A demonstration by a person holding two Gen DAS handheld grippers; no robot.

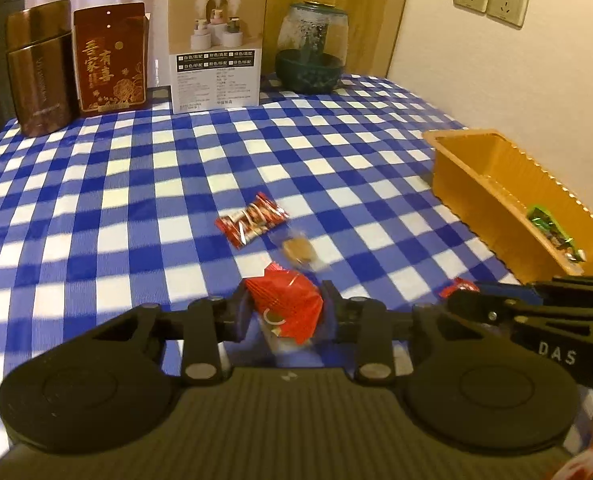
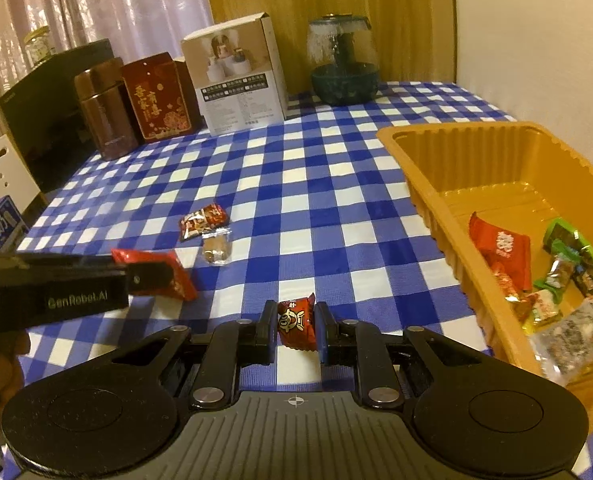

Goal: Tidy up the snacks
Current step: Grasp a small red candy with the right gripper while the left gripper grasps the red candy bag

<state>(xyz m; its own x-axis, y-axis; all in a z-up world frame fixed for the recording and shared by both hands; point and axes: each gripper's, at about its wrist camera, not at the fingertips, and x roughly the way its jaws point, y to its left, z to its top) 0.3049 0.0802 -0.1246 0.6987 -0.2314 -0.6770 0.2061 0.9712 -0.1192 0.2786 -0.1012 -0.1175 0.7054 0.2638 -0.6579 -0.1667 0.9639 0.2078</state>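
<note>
Nearest us, our left gripper (image 1: 284, 312) is clamped on a crumpled red packet (image 1: 286, 306), while our right gripper (image 2: 296, 326) pinches a small red candy (image 2: 296, 322) between its pads. Beyond them, a red-and-white snack (image 1: 252, 220) and a clear-wrapped brown sweet (image 1: 298, 250) lie on the blue checked cloth (image 1: 136, 200). To the right, the orange tray (image 2: 436, 208) holds several wrapped snacks (image 2: 556, 280).

Each camera is set just behind its own tongs and is tipped down, close over the checked surface (image 1: 136, 184). Both views are faced toward the far boxes. The white box (image 1: 216, 48) and orange tray (image 2: 436, 184) are seen in both.
</note>
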